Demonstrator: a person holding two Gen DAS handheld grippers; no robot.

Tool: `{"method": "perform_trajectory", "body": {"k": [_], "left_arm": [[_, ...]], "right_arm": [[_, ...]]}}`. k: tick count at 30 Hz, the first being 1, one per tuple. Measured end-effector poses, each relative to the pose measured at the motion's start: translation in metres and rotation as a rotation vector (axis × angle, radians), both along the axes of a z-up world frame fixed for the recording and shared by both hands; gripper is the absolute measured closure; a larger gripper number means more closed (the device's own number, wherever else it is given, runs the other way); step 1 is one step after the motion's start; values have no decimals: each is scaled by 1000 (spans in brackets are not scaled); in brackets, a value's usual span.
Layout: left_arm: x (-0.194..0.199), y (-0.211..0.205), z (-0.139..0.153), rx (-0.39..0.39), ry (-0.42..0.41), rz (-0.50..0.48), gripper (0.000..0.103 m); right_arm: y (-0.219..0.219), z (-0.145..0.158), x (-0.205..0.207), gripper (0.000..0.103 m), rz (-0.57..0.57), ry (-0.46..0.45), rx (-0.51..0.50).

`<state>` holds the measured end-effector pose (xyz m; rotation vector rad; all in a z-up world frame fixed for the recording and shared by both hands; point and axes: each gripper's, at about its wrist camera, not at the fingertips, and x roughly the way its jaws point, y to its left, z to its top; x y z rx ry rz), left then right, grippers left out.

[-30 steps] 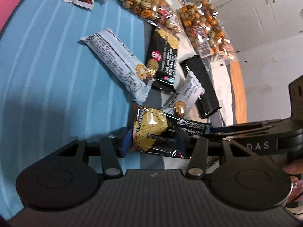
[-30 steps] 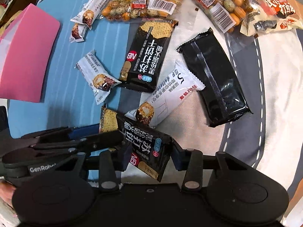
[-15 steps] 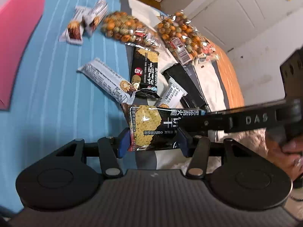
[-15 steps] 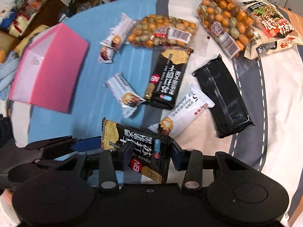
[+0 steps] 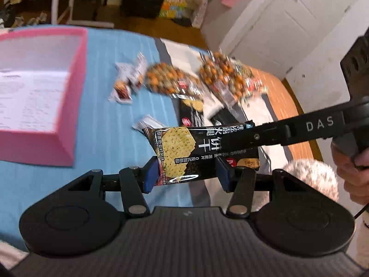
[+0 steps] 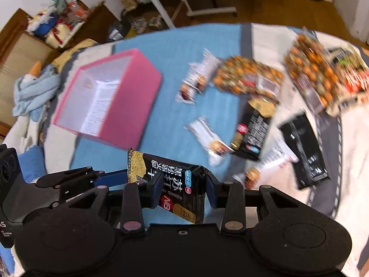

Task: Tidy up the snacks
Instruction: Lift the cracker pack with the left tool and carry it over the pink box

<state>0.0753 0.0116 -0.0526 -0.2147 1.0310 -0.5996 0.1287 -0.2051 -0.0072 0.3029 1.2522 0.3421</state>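
A black cracker packet (image 5: 196, 152) (image 6: 175, 184) with a yellow cracker picture hangs in the air above the blue cover, held at both ends. My left gripper (image 5: 186, 173) is shut on its cracker-picture end. My right gripper (image 6: 184, 190) grips the other end, and its jaws are closing, creasing the wrapper between the pads. In the left wrist view the right gripper (image 5: 228, 143) reaches in from the right. In the right wrist view the left gripper (image 6: 115, 177) comes in from the left. An open pink box (image 5: 76, 87) (image 6: 133, 97) stands on the blue cover, to the left.
Other snacks lie beyond the packet: two nut bags (image 6: 244, 78) (image 6: 311, 69), a second black cracker packet (image 6: 253, 127), a plain black packet (image 6: 304, 150) and white bars (image 6: 207, 138) (image 6: 198, 78). A hand (image 5: 350, 161) holds the right gripper. Floor clutter lies past the bed.
Both grippers have risen with the cracker packet, lifting it clear of the bed. The views have tilted up, so the pink box and the room now show.
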Motion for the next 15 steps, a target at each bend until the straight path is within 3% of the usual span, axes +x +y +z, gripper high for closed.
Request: {"method": "perform_trajectory", "body": {"k": [7, 15], "left_arm": [[19, 51, 29, 25, -94, 89, 53], [68, 120, 31, 46, -132, 229, 53]], "right_arm": [[48, 22, 30, 61, 71, -84, 53], [106, 10, 89, 62, 118, -138, 142]]}}
